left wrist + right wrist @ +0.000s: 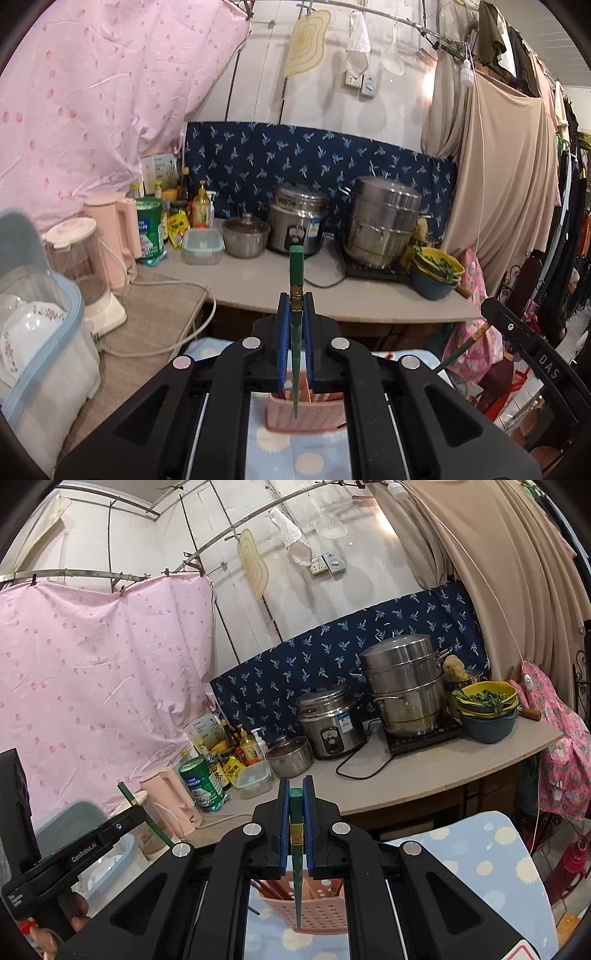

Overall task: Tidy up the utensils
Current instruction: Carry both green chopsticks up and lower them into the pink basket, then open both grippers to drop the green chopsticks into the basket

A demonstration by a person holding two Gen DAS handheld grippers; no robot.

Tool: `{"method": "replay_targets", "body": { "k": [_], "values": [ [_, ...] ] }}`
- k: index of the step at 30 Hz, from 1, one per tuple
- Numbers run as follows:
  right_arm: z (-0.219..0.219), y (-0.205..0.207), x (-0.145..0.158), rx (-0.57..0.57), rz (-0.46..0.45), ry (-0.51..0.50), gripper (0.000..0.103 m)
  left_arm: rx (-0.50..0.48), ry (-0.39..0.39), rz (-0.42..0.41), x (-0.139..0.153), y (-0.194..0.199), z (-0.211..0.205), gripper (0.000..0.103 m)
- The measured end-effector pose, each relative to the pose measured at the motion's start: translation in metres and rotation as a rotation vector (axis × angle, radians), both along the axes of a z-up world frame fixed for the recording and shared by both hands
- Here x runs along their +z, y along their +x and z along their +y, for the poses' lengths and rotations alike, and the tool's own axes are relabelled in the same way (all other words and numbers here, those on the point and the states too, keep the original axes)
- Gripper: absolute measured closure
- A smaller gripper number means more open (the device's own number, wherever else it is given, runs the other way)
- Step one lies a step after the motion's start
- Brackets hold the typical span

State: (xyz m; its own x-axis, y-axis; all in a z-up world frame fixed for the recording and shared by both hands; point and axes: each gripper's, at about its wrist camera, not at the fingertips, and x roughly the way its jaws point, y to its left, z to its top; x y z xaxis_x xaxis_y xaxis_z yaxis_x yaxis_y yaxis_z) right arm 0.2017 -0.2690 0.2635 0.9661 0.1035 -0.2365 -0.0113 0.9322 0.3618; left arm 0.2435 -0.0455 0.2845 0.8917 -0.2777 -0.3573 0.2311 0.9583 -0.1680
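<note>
My left gripper point(296, 301) is shut on a green chopstick point(296, 280) held upright, thick end up, its thin tip hanging over a pink perforated utensil holder point(306, 415). My right gripper point(296, 794) is shut on a second green chopstick point(296, 834), also upright, its tip pointing down over the same pink holder point(317, 904), which holds several reddish chopsticks point(269, 888). The holder stands on a blue dotted cloth point(480, 856). Each gripper shows at the edge of the other's view: the right one point(517, 332), the left one point(92, 842).
A counter point(258, 280) behind carries a rice cooker point(297, 221), a steamer pot point(384, 221), a small lidded pot point(245, 234), stacked bowls of greens point(437, 271), bottles, a pink kettle point(118, 232) and a blender point(85, 266). A dish box point(40, 332) stands at left.
</note>
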Motion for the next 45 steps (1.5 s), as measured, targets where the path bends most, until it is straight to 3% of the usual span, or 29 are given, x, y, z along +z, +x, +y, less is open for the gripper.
{"method": "replay_targets", "body": {
  "k": [9,25,34,37,39,45],
  "values": [
    [-0.010,0.044,0.004,-0.032,-0.020,0.000,0.096,0.003,0.012,-0.011,-0.002,0.039,-0.010,0.096],
    [-0.005,0.091,-0.060,-0.021,0.112,-0.020,0.096,-0.028,0.035,0.109,-0.069,0.075,-0.024,0.096],
    [0.005,0.098,-0.080,0.014,0.166,-0.041,0.094,-0.030,0.043,0.152,-0.087,0.079,-0.024,0.096],
    [0.006,0.093,-0.080,0.015,0.161,-0.040,0.090,-0.012,0.050,0.148,-0.088,0.078,-0.022,0.085],
    [0.004,0.089,-0.080,0.015,0.158,-0.031,0.088,0.001,0.043,0.144,-0.088,0.074,-0.018,0.067],
    [0.004,0.072,-0.076,0.021,0.150,-0.027,0.083,0.011,0.058,0.122,-0.082,0.057,-0.016,0.066]
  ]
}}
